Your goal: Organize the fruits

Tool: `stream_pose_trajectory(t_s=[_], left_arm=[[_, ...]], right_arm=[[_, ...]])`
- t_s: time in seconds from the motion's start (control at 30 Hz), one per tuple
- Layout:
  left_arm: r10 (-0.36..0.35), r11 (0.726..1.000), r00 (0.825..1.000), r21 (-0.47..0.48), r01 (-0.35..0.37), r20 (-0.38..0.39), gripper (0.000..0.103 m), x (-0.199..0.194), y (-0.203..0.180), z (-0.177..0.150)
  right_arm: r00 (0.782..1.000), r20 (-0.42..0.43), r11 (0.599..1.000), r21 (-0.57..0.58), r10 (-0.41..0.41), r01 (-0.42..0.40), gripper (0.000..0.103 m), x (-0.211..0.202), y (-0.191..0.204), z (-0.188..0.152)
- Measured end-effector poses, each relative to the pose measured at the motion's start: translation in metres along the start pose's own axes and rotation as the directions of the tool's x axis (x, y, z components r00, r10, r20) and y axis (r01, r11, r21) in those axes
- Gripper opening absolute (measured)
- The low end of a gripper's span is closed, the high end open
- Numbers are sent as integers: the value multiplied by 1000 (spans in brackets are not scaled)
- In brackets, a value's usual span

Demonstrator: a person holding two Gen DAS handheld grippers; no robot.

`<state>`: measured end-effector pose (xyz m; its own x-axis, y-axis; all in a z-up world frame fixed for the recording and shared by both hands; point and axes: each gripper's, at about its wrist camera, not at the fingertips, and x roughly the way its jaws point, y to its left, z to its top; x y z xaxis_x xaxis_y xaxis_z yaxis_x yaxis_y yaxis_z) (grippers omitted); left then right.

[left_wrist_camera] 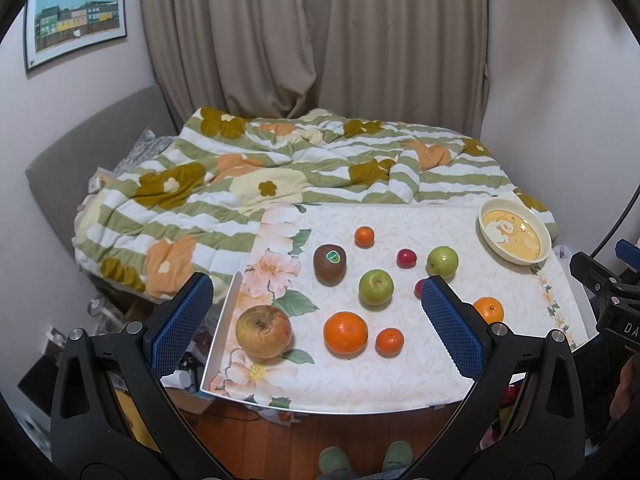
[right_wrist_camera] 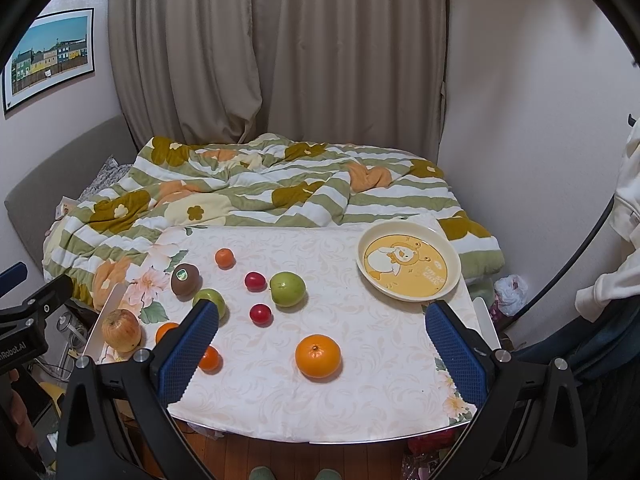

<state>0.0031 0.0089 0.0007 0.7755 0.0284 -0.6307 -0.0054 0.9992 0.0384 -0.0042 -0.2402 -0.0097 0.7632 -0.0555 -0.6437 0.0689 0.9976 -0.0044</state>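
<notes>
Fruits lie loose on a small table (left_wrist_camera: 360,380): a reddish apple (left_wrist_camera: 263,331), a brown kiwi (left_wrist_camera: 329,263), two green apples (left_wrist_camera: 375,287) (left_wrist_camera: 442,261), several oranges, the largest near the front (left_wrist_camera: 345,332), and two small red fruits (right_wrist_camera: 255,281) (right_wrist_camera: 260,314). An empty cream dish with a yellow cartoon (right_wrist_camera: 409,266) sits at the table's far right corner. My left gripper (left_wrist_camera: 316,320) is open and empty above the table's front left. My right gripper (right_wrist_camera: 322,342) is open and empty, above the front, over a large orange (right_wrist_camera: 318,356).
A bed with a green-striped floral quilt (left_wrist_camera: 280,168) lies right behind the table. Curtains (left_wrist_camera: 312,32) hang beyond it. The table's left edge (left_wrist_camera: 224,320) drops to cluttered floor. A wall and a white garment (right_wrist_camera: 624,240) are at the right.
</notes>
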Motion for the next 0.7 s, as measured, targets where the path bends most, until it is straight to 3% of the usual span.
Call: stream_pose_trajectory(t_s=[0.7], left_arm=[[3,1000,1000,2,-3,1,103,1,1,2]], right_arm=[[1000,2,1000,1,2,-2,103,2,5,0]])
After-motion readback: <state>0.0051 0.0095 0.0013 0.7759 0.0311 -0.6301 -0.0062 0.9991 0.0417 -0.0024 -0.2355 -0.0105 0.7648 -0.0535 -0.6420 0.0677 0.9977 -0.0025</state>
